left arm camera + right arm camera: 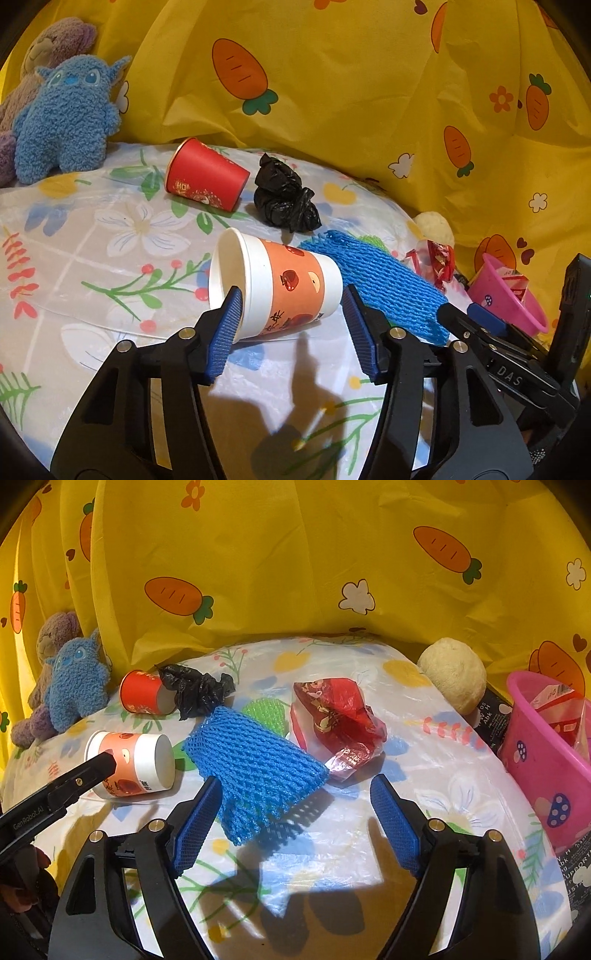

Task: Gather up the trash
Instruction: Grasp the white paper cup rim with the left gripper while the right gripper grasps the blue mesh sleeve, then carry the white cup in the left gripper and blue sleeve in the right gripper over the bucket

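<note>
Your left gripper point(291, 314) is wide open around the cup point(273, 284), lying sideways on the table point(74, 295); your right gripper point(295, 812), open too, is near the net point(251, 768).

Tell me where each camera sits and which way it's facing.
Left wrist: sits on the left gripper, facing forward at the tipped orange-banded paper cup between its open fingers; the right gripper shows at right.
Right wrist: sits on the right gripper, facing the blue foam net and pink bin; the left gripper's finger shows at left.
Shared: cup, net, red cup, black bag.
</note>
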`<act>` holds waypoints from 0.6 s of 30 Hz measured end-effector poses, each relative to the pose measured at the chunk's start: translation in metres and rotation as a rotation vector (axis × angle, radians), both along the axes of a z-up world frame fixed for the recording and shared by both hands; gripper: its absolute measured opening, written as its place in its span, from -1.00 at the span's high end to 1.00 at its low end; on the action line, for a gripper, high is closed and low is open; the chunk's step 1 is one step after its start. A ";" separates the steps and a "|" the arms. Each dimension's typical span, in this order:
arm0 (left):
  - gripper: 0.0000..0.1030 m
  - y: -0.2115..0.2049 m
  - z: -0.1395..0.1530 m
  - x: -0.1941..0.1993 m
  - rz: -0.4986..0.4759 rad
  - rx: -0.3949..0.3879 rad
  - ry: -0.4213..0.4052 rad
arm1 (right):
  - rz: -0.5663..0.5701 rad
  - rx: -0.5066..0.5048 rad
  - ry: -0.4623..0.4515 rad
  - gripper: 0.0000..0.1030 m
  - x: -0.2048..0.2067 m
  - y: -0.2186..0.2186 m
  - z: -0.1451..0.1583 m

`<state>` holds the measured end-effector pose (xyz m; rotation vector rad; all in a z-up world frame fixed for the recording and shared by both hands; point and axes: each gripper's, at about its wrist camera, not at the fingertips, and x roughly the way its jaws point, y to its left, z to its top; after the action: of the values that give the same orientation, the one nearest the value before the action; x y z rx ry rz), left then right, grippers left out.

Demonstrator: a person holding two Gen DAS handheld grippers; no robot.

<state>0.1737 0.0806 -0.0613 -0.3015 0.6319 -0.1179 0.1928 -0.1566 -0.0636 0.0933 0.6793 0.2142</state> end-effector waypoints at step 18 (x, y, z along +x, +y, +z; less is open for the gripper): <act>0.81 0.003 -0.004 0.004 -0.065 -0.072 0.007 | 0.058 0.040 -0.012 0.80 -0.003 0.004 -0.001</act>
<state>0.1781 0.0833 -0.0653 -0.3515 0.6459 -0.2022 0.1896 -0.1523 -0.0642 0.1102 0.6661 0.2837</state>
